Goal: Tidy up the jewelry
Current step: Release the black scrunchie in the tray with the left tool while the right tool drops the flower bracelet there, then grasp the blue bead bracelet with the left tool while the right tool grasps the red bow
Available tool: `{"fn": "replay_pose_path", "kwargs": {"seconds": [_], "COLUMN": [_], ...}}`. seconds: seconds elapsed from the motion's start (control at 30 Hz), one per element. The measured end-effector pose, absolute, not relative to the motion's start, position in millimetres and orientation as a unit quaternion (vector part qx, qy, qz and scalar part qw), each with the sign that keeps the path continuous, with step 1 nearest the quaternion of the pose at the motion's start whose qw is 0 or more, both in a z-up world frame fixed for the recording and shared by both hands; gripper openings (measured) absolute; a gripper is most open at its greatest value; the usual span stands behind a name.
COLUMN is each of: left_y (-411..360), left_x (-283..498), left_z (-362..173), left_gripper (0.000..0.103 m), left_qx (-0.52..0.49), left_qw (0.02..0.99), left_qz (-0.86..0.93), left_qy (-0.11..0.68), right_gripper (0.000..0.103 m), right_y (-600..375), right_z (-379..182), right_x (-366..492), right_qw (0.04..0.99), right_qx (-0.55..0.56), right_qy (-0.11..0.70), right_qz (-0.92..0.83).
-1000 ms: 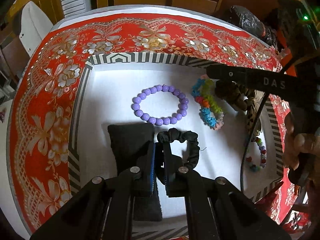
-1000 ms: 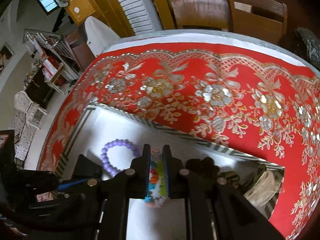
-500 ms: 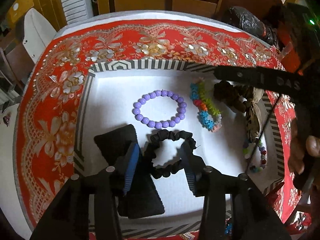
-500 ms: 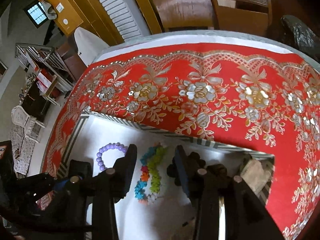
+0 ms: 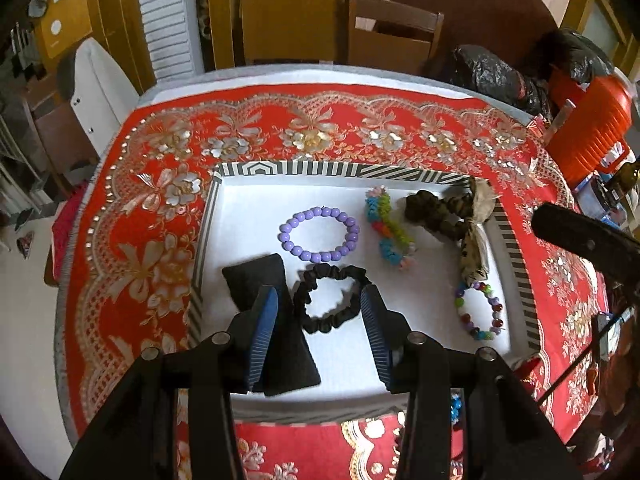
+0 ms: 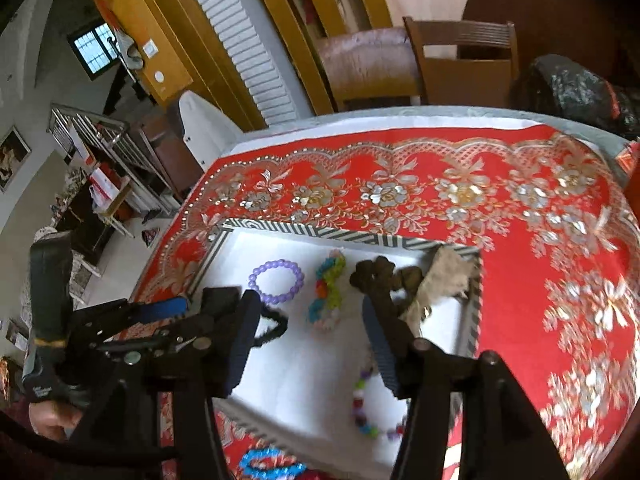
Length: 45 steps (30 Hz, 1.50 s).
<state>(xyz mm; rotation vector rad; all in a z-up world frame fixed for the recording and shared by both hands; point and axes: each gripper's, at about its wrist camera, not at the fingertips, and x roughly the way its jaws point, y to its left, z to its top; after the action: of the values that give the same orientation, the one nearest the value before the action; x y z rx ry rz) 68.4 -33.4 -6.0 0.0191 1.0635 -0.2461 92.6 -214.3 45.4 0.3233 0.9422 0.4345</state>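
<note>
The left gripper [image 5: 318, 330] hangs spread wide over the black scrunchie [image 5: 330, 298], which lies free on the white floor of the striped tray [image 5: 332, 169] near its front edge, beside a black pouch [image 5: 272, 280]. The right gripper [image 6: 308, 344] is likewise spread and empty above the multicoloured bracelet [image 6: 326, 294]. A purple bead bracelet [image 5: 318, 234] sits mid-tray; pieces appear spaced apart deliberately, so each stays separate and easy to pick out.

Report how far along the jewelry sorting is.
Done: purple bead bracelet, multicolour band, brown scrunchie, mixed-bead bracelet, black scrunchie and black pouch lie in the striped tray. In hand: nothing; left gripper and right gripper open. Left: blue beads outside.
</note>
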Motion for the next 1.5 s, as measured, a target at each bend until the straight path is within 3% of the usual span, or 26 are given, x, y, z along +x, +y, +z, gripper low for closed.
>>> {"fn": "replay_pose_path", "kwargs": {"seconds": [0.73, 1.5], "left_y": [-43.1, -42.7], "left_x": [-7.3, -35.0], "left_z": [19.8, 7.8], "left_gripper": [0.029, 0.029], "left_qx": [0.042, 0.042], "left_qw": [0.872, 0.860], "left_qz": [-0.132, -0.158], "left_qy": [0.469, 0.484], "right_gripper": [0.060, 0.060], "right_y": [-246.4, -247.3], "right_z": [57.7, 34.7], "right_x": [-41.6, -91.9], "right_qw": [0.880, 0.870], "right_qx": [0.139, 0.150], "right_qy": [0.429, 0.453], "right_qz": [0.147, 0.121]}}
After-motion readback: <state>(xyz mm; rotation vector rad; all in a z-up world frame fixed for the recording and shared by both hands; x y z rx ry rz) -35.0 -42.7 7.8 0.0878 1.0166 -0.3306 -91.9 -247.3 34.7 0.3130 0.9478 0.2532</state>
